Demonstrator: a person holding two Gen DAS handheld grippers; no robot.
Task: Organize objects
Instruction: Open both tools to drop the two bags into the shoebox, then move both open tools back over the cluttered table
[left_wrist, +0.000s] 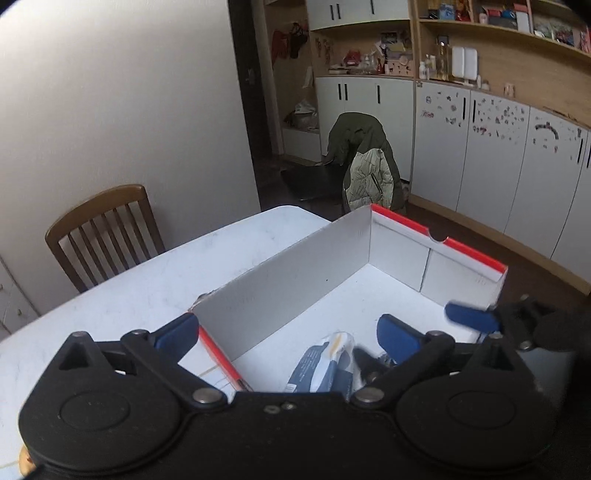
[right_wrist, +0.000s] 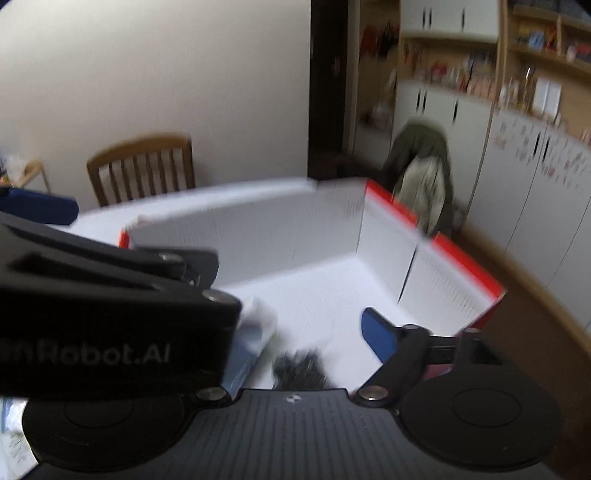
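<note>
An open cardboard box (left_wrist: 295, 273), white inside with a red rim, stands on the white table (left_wrist: 147, 280). On its floor lie a blue-and-white packet (left_wrist: 325, 363) and a small dark object (left_wrist: 365, 363), blurred in the right wrist view. My left gripper (left_wrist: 287, 332) is open over the box's near left corner, one finger outside the wall and one inside. My right gripper (right_wrist: 293, 332) hovers over the box beside it, open. Its left finger is hidden behind the left gripper's black body (right_wrist: 110, 314). Nothing is held by either.
A wooden chair (left_wrist: 103, 236) stands at the table's far left side. Beyond the box, a chair draped with a green jacket (left_wrist: 365, 162) stands on the dark floor. White cabinets (left_wrist: 498, 166) and cluttered shelves line the right wall.
</note>
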